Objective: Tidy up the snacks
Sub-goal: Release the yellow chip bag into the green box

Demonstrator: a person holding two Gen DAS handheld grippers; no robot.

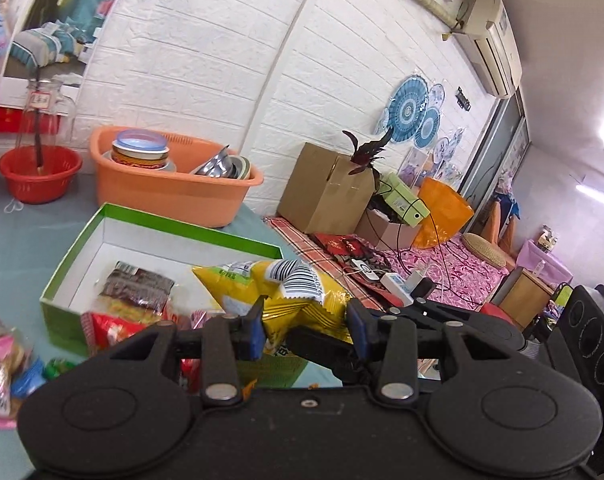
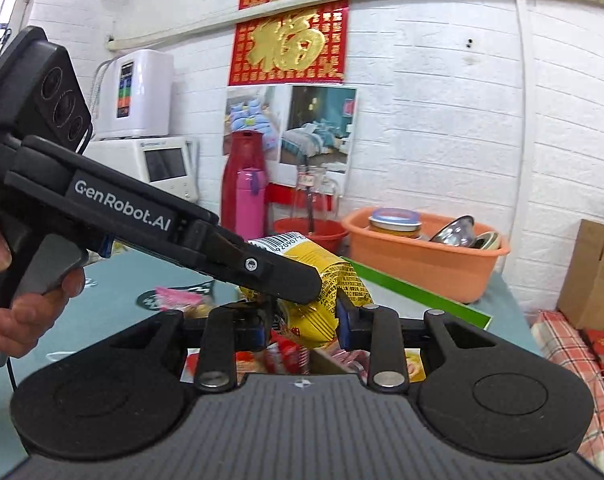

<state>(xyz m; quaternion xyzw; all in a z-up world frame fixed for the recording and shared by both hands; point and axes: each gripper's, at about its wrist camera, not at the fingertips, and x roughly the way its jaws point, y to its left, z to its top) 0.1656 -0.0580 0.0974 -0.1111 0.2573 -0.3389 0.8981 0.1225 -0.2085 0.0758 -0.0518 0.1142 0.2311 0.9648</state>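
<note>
Two claws, left (image 1: 304,330) and right (image 2: 304,318), pinched one yellow snack bag (image 1: 285,296) between them, lifted above the green box (image 1: 77,252) at the desk's edge. Light, crinkly, slippery foil; gripping the crimped seam seemed safest.
</note>
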